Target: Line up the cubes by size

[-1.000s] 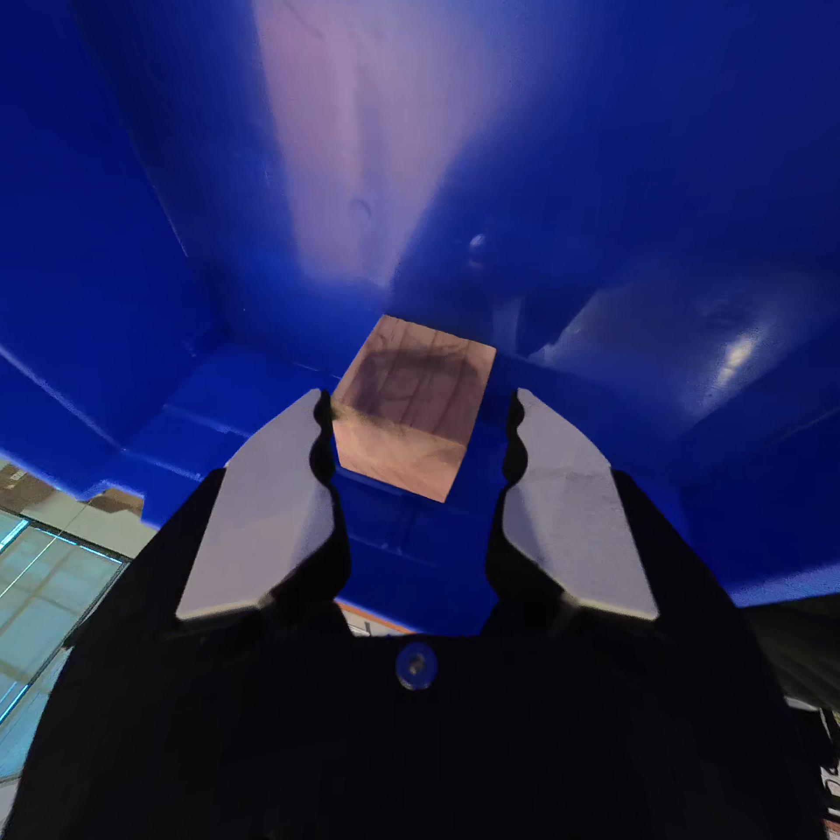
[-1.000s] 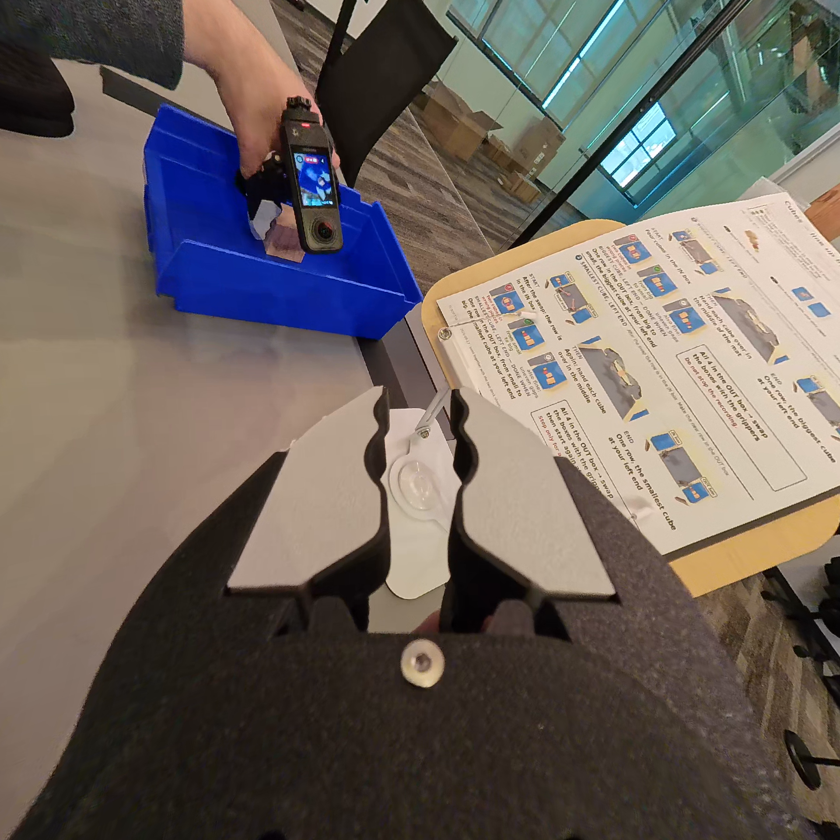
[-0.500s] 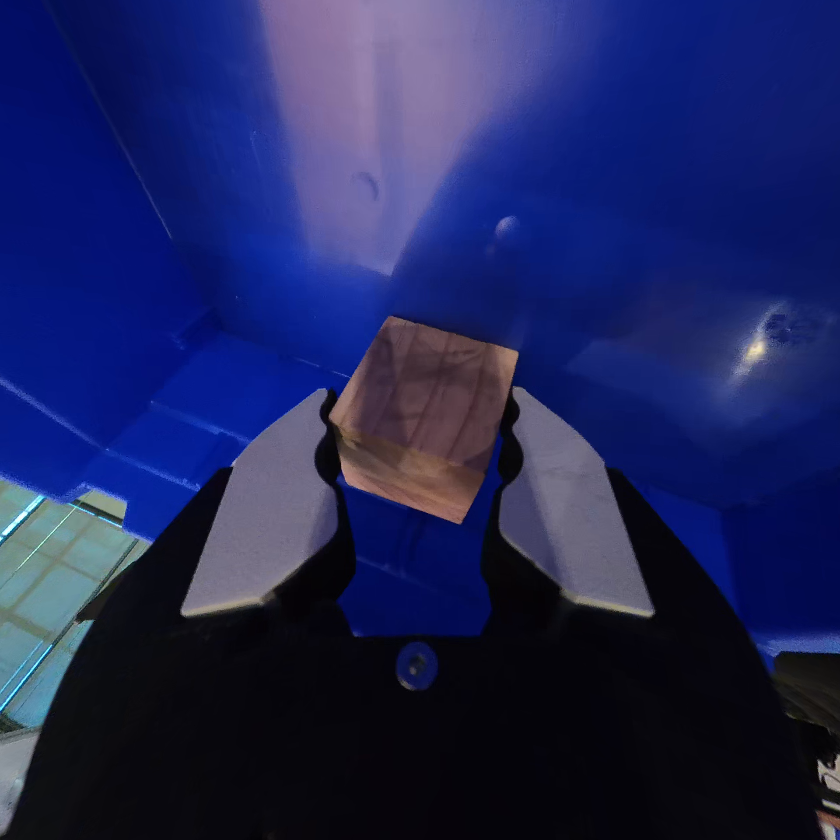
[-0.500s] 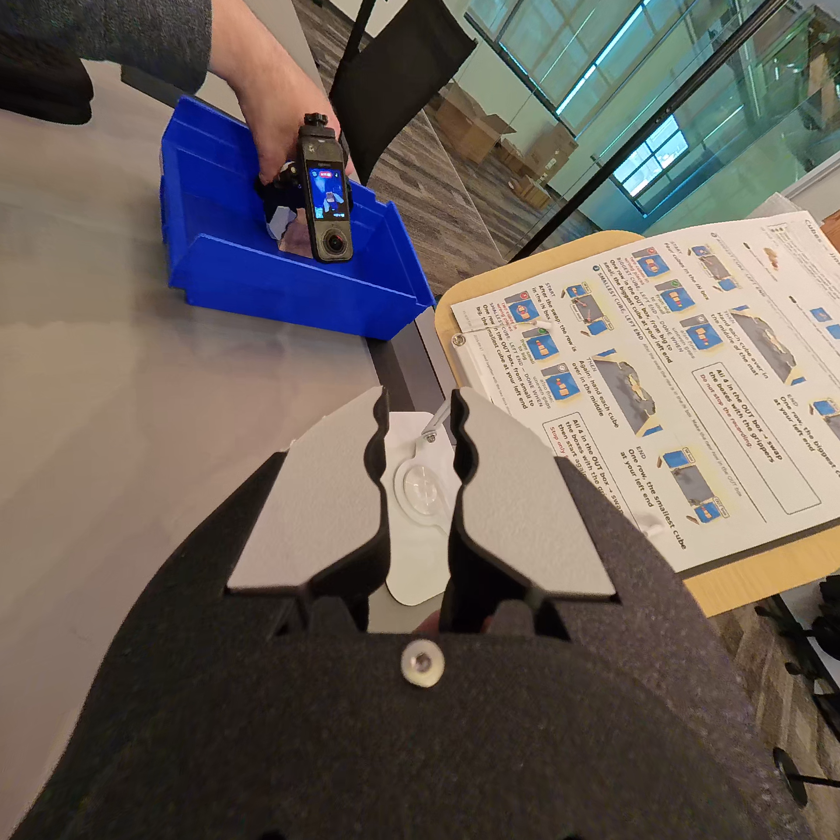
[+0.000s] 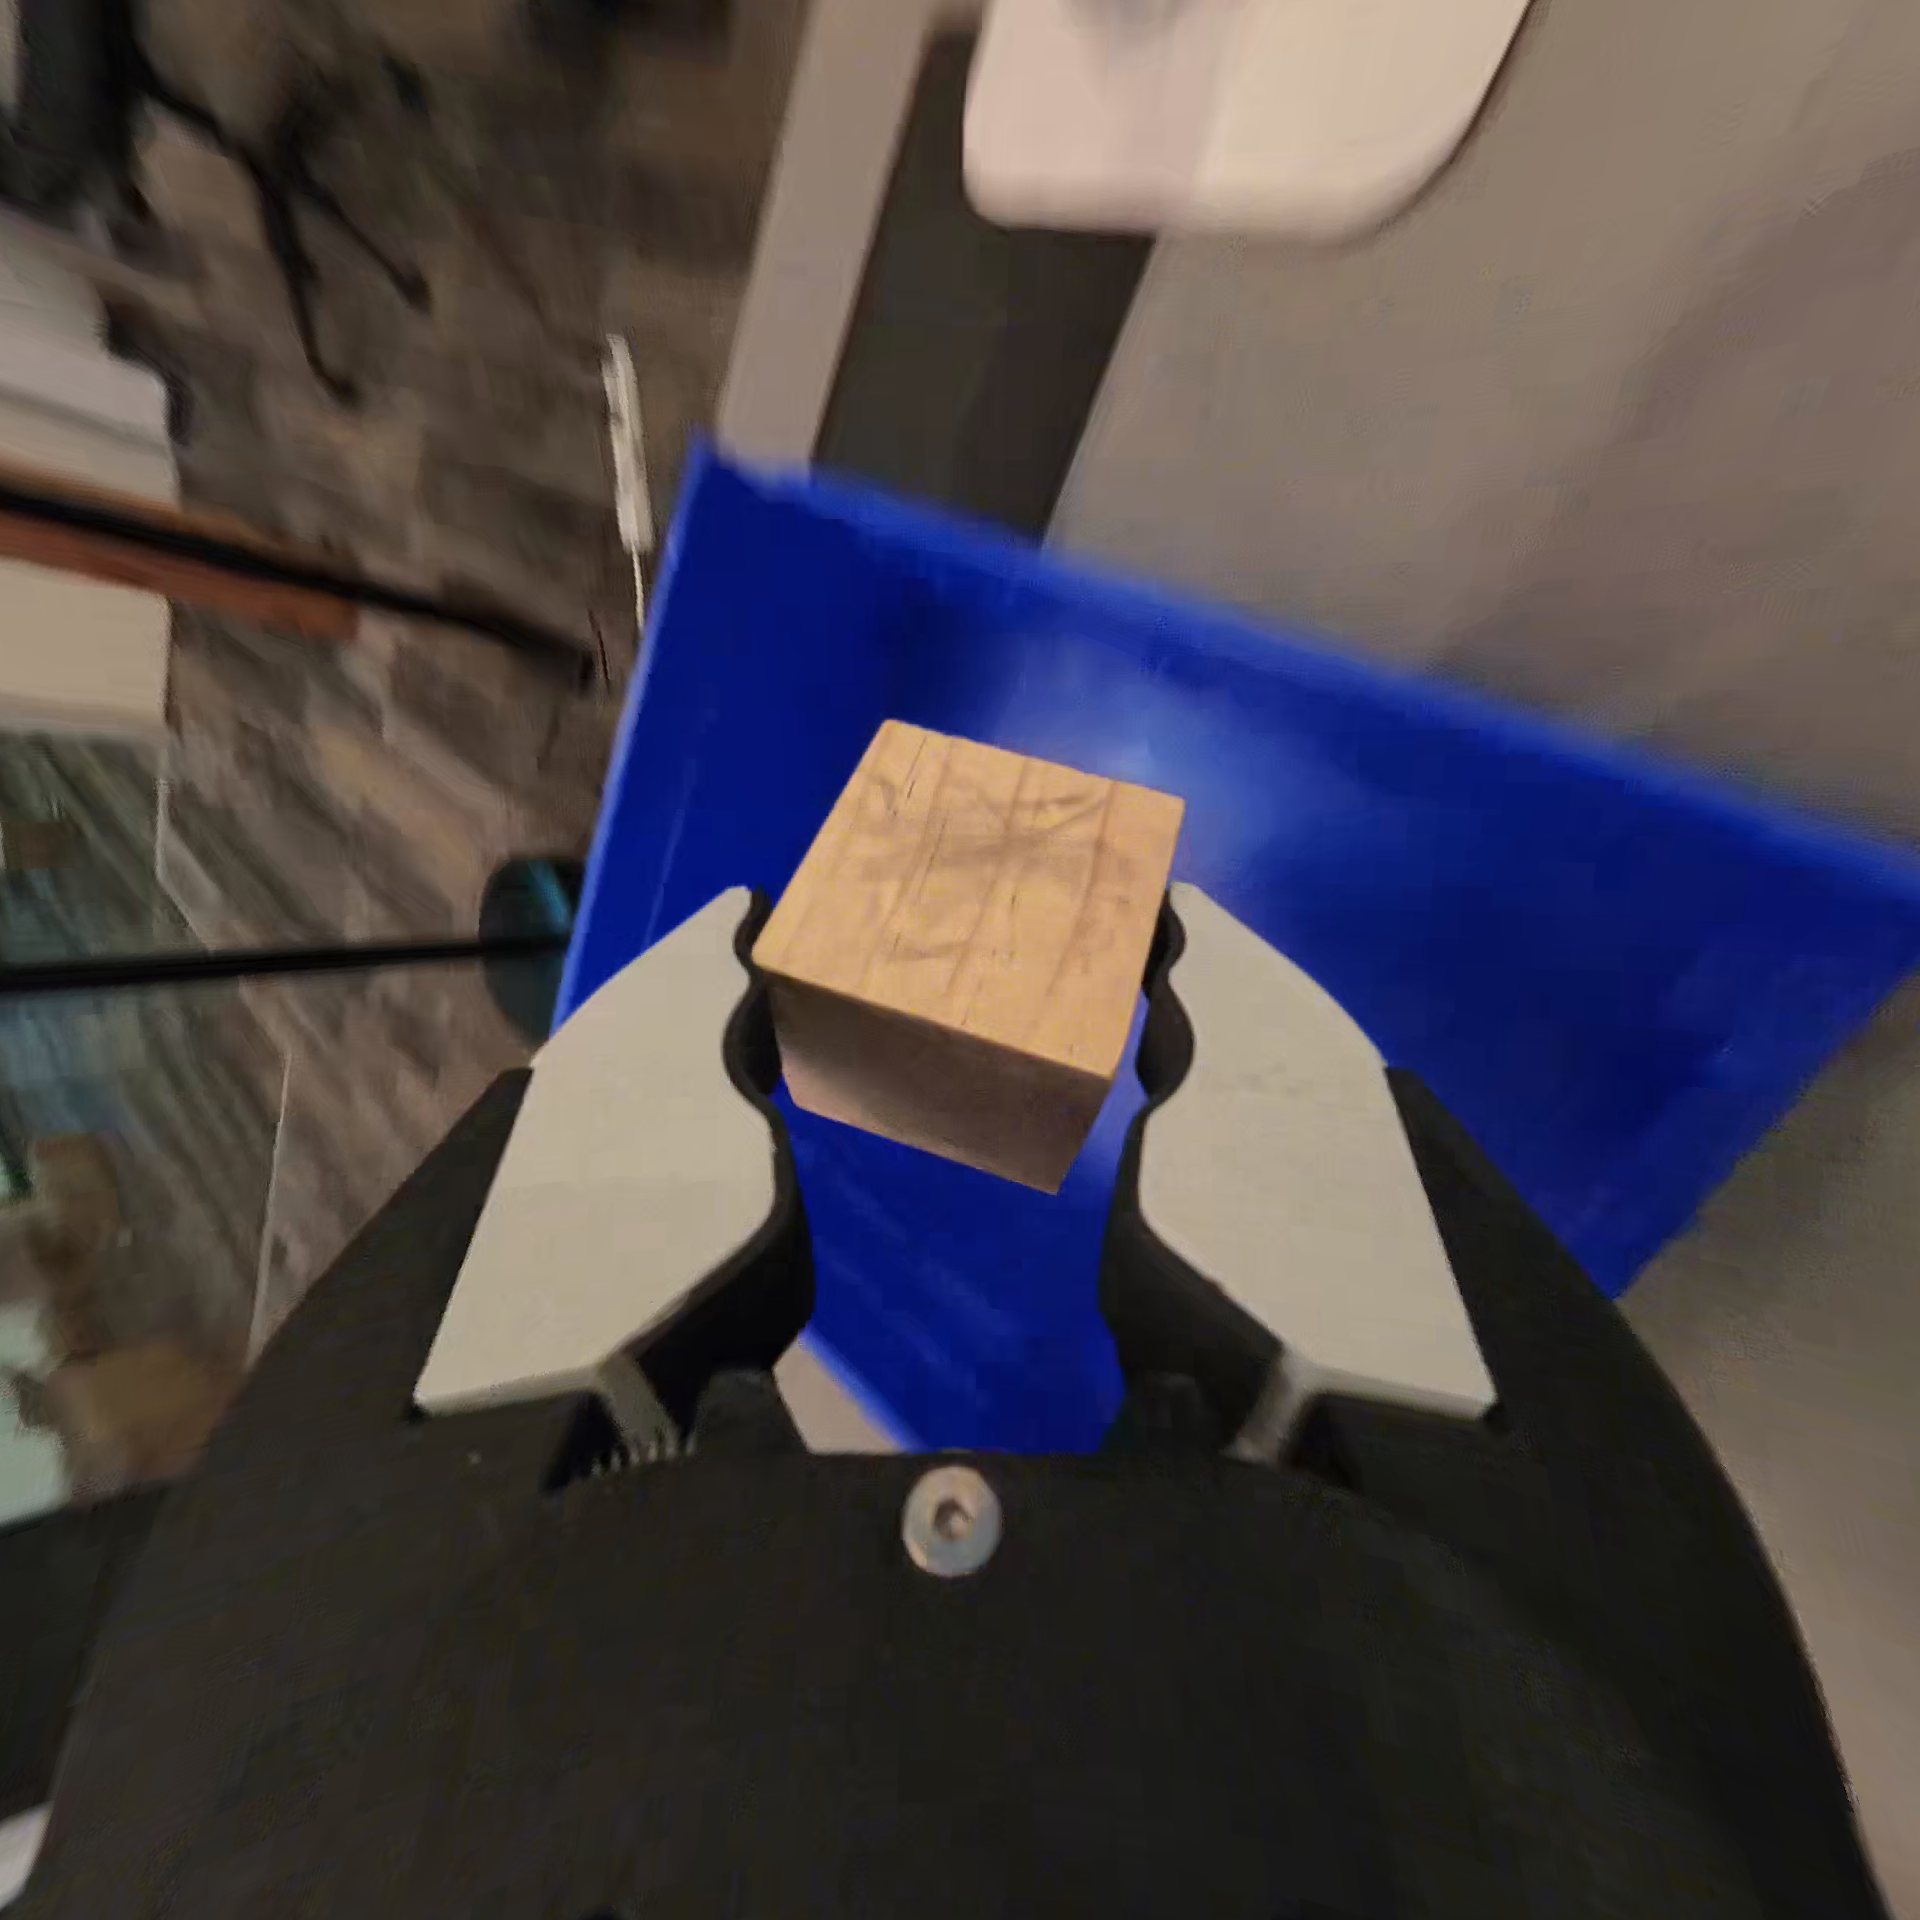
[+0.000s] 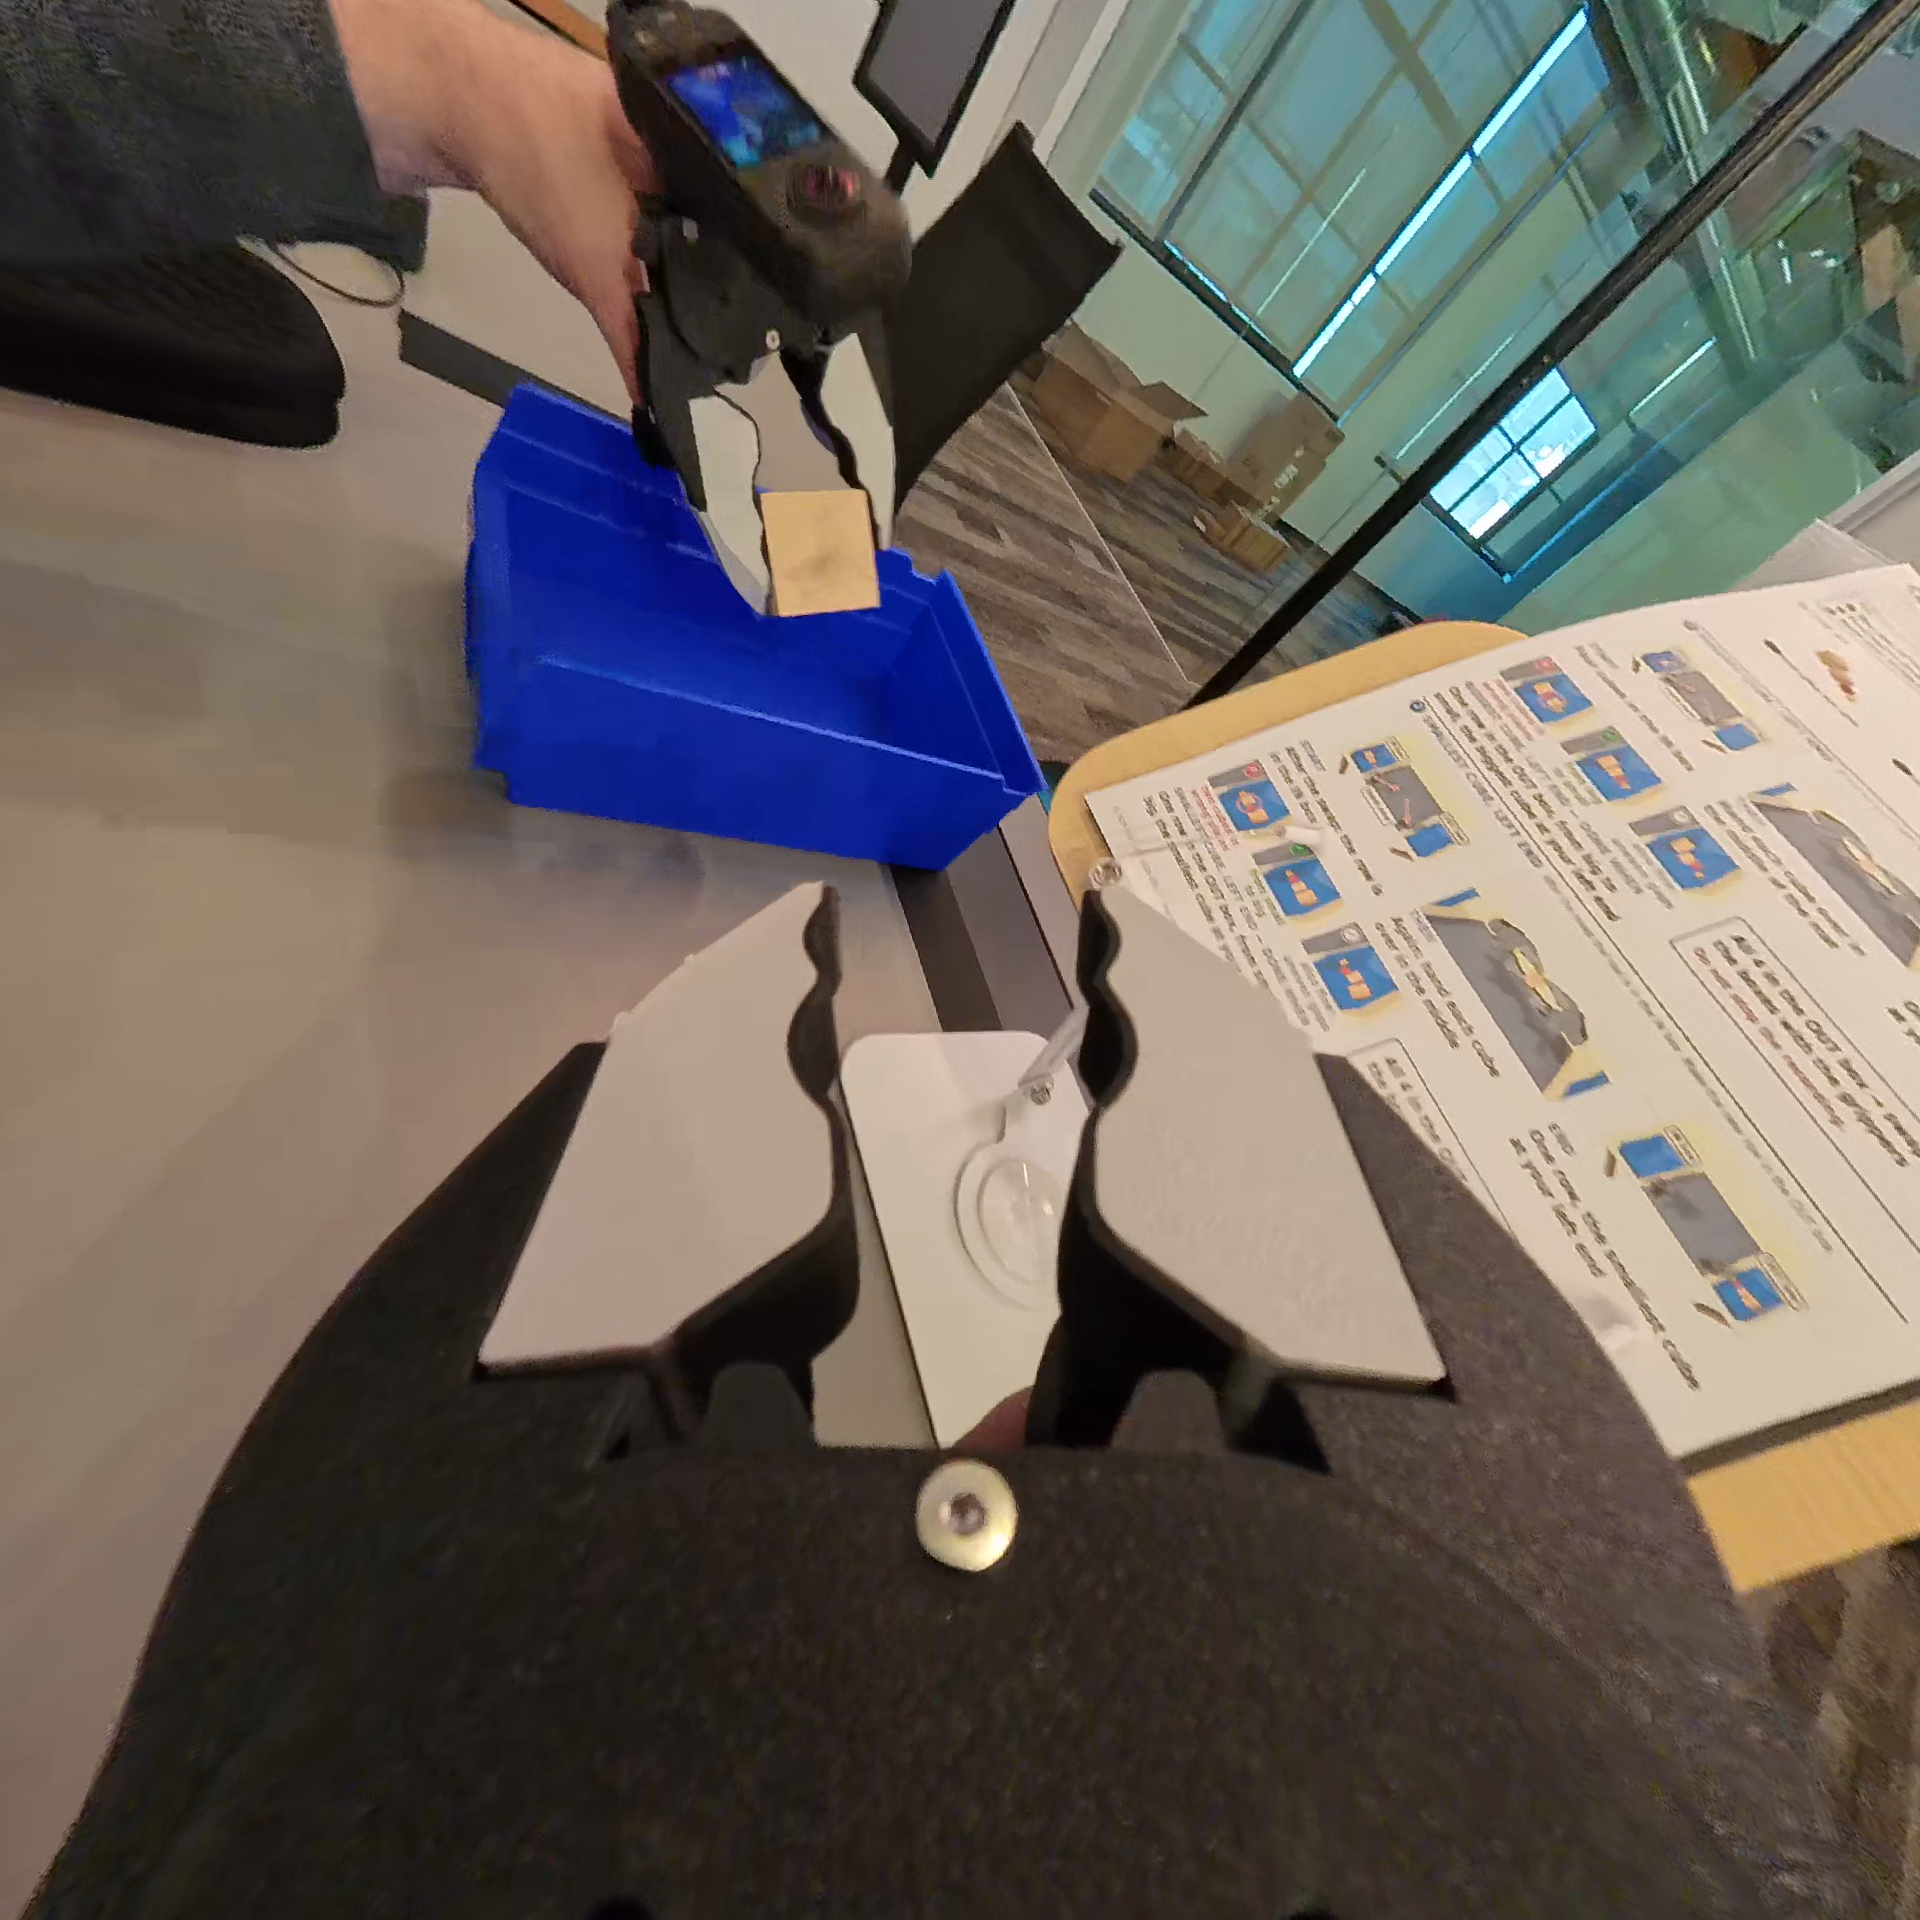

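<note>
Here, in the left wrist view, the left gripper (image 5: 956, 966) is clamped on a pale wooden cube (image 5: 961, 956), both dark pads pressed against opposite side faces, the cube's top face showing grain lines and faint grey smudges. The cube hangs clear in the air above a blue plastic bin (image 5: 1351, 935), whose wall lies blurred beneath and behind it. Beyond the bin run the grey tabletop (image 5: 1558, 416) and a dark strip along its edge, with a white plate (image 5: 1216, 114) at the top of the view; grey patterned flooring shows on the left.

In the right wrist view, the right gripper (image 6: 956, 997) stands moderately open with nothing between its pads, hovering above the grey tabletop (image 6: 260, 1039) and a white plate (image 6: 956, 1174) beside the dark edge strip. Farther off, a person's hand (image 6: 499, 135) holds the left gripper (image 6: 816, 540) above the blue plastic bin (image 6: 727, 727), the wooden cube (image 6: 821, 551) gripped at its tips just over the bin's far rim. To the right, an illustrated instruction sheet (image 6: 1558, 935) lies on a light wooden board (image 6: 1164, 758).
</note>
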The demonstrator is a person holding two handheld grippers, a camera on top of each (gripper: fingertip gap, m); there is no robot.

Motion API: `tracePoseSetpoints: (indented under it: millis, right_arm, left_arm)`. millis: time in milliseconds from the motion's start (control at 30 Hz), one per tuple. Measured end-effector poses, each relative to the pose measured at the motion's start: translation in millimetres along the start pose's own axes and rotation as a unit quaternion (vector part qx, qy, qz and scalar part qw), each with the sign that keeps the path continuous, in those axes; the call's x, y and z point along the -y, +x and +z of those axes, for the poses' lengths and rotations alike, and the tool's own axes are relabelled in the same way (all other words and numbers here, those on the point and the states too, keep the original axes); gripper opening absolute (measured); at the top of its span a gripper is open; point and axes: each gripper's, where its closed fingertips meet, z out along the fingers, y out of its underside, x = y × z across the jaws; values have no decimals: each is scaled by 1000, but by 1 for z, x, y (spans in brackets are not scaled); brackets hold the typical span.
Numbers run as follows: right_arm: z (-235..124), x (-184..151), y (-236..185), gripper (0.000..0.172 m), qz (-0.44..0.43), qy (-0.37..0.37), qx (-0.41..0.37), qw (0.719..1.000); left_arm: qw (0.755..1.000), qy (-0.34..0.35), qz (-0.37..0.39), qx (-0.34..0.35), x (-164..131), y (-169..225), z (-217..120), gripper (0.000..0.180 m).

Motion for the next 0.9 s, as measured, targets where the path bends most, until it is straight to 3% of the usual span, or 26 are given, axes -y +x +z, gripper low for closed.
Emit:
tracePoseSetpoints:
  millis: [100, 233, 367, 567, 733, 900]
  right_arm:
    - [9, 7, -14, 52, 0, 15, 19, 1000]
    - [18, 14, -29, 63, -2, 29, 38, 999]
    - [19, 22, -39, 66, -4, 53, 58, 997]
    - [16, 27, -44, 73, -3, 69, 76, 995]
    - [13, 29, -43, 66, -5, 76, 75, 994]
    - [12, 29, -44, 61, -20, 74, 72, 994]
  left_arm:
    - [990, 140, -19, -8, 72, 27, -33, 68]
    - [952, 303, -30, -31, 157, 66, -79, 68]
    - [908, 409, -28, -82, 214, 104, -115, 67]
    - [878, 465, -31, -106, 253, 125, -131, 67]
    - [856, 495, -41, -142, 266, 135, -137, 68]
    - [854, 500, -45, -140, 268, 135, -138, 67]
